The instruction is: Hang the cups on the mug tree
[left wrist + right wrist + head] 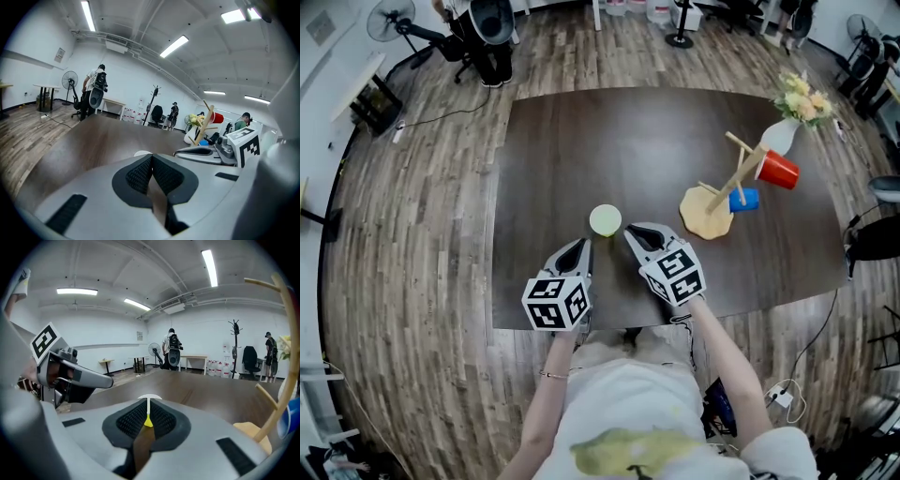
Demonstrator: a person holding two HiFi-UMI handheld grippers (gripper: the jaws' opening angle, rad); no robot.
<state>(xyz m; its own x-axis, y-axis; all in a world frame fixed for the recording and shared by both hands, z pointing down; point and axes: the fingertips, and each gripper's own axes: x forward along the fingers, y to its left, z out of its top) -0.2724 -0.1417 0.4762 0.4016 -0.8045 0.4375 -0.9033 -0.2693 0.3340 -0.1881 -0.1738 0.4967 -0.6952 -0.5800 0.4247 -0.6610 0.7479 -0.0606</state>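
A yellow-green cup (605,220) stands upright on the dark table (581,141), near its front edge. My left gripper (584,246) is just below-left of the cup and my right gripper (630,231) just to its right; both are shut and hold nothing. In the right gripper view the cup's pale rim (150,398) shows just past the closed jaws (148,401). The left gripper view shows the shut jaws (152,157) and the cup's rim (142,153) beyond. The wooden mug tree (736,178) stands at the right, carrying a red cup (779,170) and a blue cup (743,200).
A white vase with flowers (792,108) stands behind the mug tree near the table's far right corner. Chairs, fans and people are on the wooden floor beyond the table. The tree's pegs (281,357) rise close at the right of the right gripper view.
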